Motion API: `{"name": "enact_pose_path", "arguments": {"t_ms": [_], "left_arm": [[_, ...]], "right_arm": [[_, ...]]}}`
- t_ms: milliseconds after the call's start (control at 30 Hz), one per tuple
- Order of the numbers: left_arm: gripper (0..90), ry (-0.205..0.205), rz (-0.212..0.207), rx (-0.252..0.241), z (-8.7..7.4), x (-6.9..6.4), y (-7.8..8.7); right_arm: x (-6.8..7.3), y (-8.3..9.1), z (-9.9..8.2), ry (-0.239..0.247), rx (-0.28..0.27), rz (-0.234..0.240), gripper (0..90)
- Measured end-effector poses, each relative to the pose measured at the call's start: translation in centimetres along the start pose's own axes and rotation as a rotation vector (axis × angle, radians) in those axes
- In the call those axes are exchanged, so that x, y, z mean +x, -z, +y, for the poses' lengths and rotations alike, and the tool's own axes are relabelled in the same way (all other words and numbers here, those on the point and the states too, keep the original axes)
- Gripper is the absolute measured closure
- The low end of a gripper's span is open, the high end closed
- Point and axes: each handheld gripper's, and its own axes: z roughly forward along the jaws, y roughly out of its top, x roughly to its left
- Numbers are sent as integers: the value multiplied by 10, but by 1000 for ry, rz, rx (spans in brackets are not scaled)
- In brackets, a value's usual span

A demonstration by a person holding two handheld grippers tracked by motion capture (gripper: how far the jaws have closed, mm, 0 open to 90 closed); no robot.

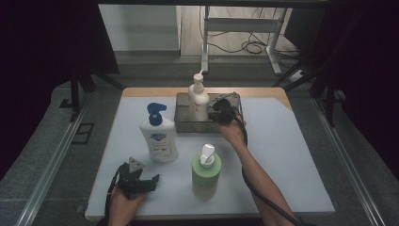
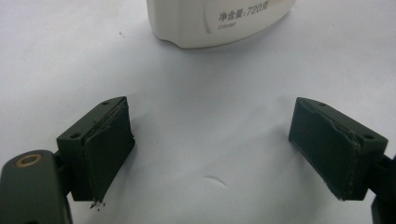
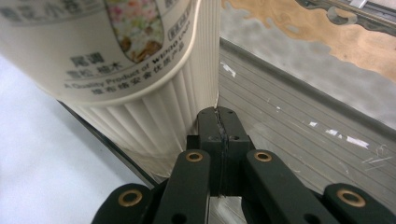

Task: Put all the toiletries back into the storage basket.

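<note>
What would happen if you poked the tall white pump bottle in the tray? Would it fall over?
Probably yes if poked high up: the white pump bottle is tall and narrow, standing upright in the grey tray. Its ribbed sides may slip less. The right tongs, shut and empty, sit against its base, where a nudge would likelier slide it.

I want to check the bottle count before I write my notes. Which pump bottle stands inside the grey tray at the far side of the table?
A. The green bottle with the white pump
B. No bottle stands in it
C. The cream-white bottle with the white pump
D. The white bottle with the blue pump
C: in the high view the cream-white bottle stands inside the grey tray, right beside the shut right claw.
</note>
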Motion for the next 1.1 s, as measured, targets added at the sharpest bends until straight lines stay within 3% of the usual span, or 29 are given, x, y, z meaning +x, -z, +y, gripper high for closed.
{"name": "enact_pose_path", "arguments": {"t_ms": [1100], "left_arm": [[130,1,-1,-1,0,0,0]], "right_arm": [[25,-22,14,23,9,49,897]]}}
